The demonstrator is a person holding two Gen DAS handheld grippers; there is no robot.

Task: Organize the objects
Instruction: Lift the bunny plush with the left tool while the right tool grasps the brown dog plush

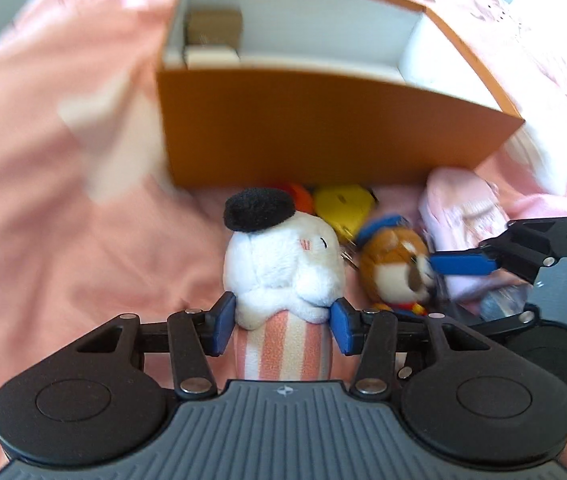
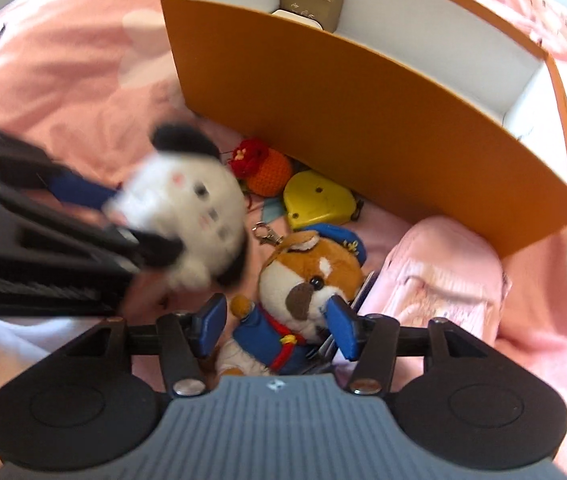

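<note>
A white plush with a black beret (image 1: 283,256) and a pink striped body hangs above the pink sheet, and my left gripper (image 1: 281,322) is shut on it just under the head. In the right wrist view the same plush (image 2: 187,208) is blurred, with the left gripper's blue finger (image 2: 79,194) behind it. A brown dog plush in a blue cap and coat (image 2: 303,280) lies on the sheet between the pads of my right gripper (image 2: 277,326), which stands open around it. The open orange box (image 2: 363,120) stands just behind.
Against the box wall (image 1: 323,132) lie a yellow heart-shaped case (image 2: 319,200) and an orange crocheted fruit with a red flower (image 2: 271,170). A pink folded packet (image 2: 443,276) lies right of the dog. A small gold box (image 2: 311,0) sits in the orange box's far corner.
</note>
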